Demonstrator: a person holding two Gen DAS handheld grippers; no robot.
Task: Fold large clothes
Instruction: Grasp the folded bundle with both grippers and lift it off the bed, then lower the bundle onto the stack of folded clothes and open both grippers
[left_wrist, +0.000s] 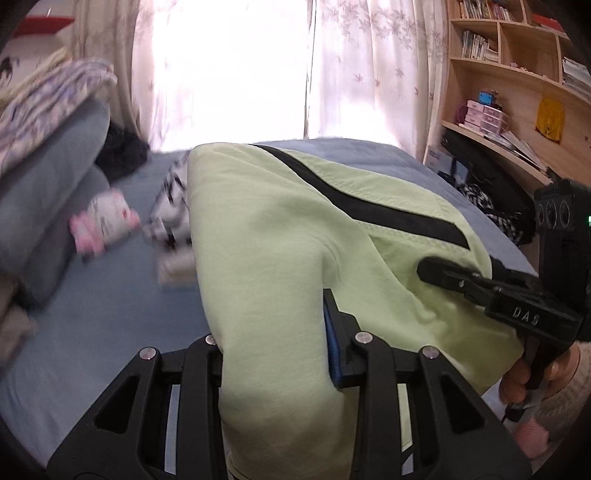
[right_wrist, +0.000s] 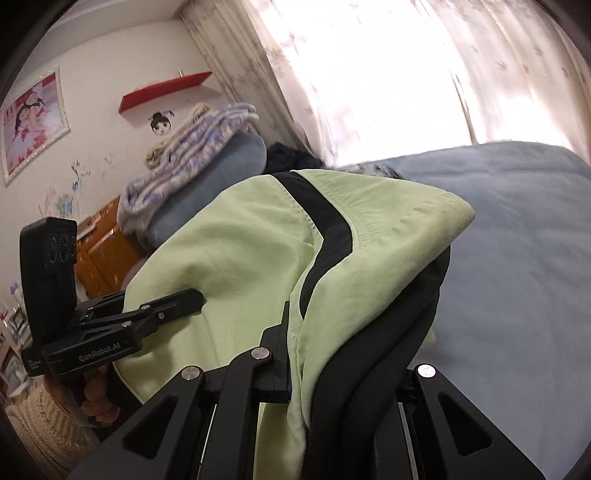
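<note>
Both grippers pinch the green garment over the bed.
Left gripper reads "GenRobot.AI"; right gripper reads "DAS".

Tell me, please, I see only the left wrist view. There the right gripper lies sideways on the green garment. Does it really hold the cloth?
Observer: Yes. In the right wrist view the right gripper is shut on the green garment, and cloth is bunched between its jaws.
Operator: Is only green cloth in that grip?
Observer: No. A black layer hangs in folds under the green one, right at that gripper.
Operator: How does my left gripper look from that side?
Observer: The left gripper has one finger on top of the green cloth, and the left hand grips its handle below.
</note>
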